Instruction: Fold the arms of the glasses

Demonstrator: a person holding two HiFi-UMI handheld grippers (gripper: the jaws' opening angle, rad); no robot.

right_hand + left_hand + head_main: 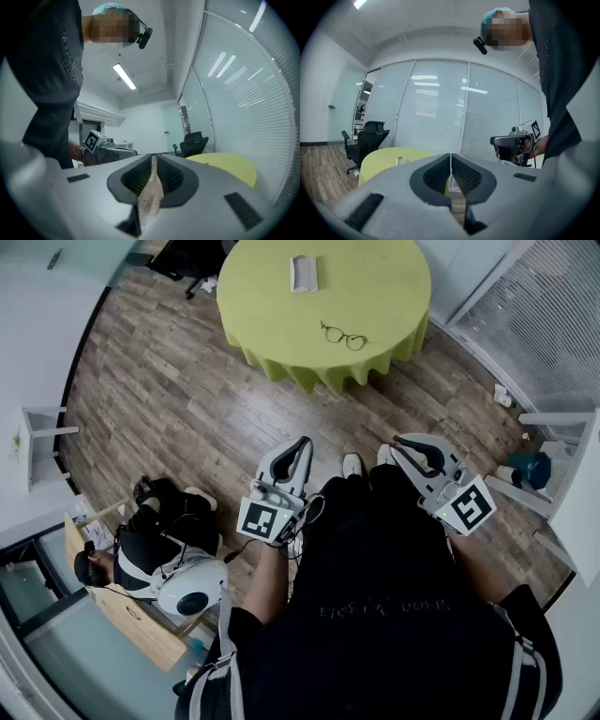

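plainly the left gripper point(302, 442) and right gripper point(399, 441) are both clenched on nothing, well short of the table point(384, 282). the glasses point(343, 336) lie near the table's closest edge. they are likely light, thin and fragile: pinch gently at the frame beside a hinge.

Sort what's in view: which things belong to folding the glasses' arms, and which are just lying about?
For the job: glasses, on the green table; left gripper and right gripper, both shut and empty.

Lying about: white case on the same table; office chair; seated person.
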